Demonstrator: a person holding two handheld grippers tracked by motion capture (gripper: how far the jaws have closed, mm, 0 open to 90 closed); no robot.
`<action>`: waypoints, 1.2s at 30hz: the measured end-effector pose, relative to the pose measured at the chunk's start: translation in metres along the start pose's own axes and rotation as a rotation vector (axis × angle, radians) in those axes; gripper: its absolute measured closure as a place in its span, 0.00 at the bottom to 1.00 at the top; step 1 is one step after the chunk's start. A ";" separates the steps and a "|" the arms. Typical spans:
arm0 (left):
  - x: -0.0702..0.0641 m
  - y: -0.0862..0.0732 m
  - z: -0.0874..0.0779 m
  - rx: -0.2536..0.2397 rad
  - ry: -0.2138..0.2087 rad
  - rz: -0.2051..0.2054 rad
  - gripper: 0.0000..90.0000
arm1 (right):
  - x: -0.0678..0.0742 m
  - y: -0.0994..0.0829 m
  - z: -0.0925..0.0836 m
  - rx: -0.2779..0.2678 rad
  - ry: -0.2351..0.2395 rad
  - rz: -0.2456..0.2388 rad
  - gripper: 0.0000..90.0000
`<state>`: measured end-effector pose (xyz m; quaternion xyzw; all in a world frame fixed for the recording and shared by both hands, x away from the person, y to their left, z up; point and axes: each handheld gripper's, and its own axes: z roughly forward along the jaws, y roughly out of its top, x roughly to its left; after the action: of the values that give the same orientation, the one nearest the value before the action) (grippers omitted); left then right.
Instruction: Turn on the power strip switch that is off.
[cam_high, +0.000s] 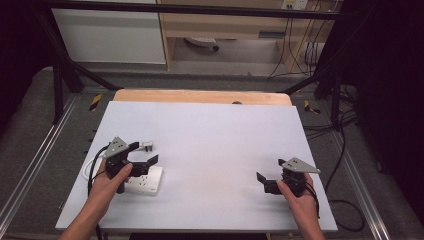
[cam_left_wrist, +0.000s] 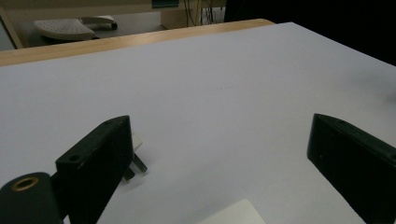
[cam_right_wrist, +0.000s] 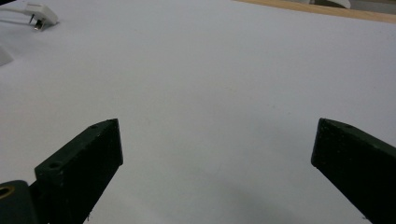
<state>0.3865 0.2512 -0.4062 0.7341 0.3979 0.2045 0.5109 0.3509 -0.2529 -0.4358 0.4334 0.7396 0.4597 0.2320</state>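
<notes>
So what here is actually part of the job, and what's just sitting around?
Likely part of the job:
- white power strip, under the left gripper
- white plug with metal prongs, lying unplugged beside it
- right gripper, open over the bare white table

Just around:
- wooden shelving behind
- black cables on the floor

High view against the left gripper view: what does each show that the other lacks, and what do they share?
Only the high view takes in both hands, the right gripper, the left gripper from outside, the plug's white cable, and the floor.

Only the left gripper view gives a close look at the plug's metal prongs beside its own left jaw.

Both show the white table, the plug, the white power strip and the open left jaws.
</notes>
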 end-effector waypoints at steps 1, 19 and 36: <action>0.000 0.000 0.000 0.005 0.006 0.006 0.08 | 0.000 0.000 0.000 0.000 0.000 0.000 0.03; -0.006 -0.003 0.013 0.054 0.013 0.012 0.25 | 0.000 0.000 0.000 -0.004 0.001 -0.002 0.03; -0.012 -0.010 0.021 0.122 -0.013 0.016 0.70 | -0.001 0.001 -0.001 -0.003 0.000 -0.007 0.03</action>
<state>0.3906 0.2307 -0.4227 0.7683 0.4007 0.1791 0.4660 0.3507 -0.2541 -0.4348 0.4302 0.7405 0.4601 0.2342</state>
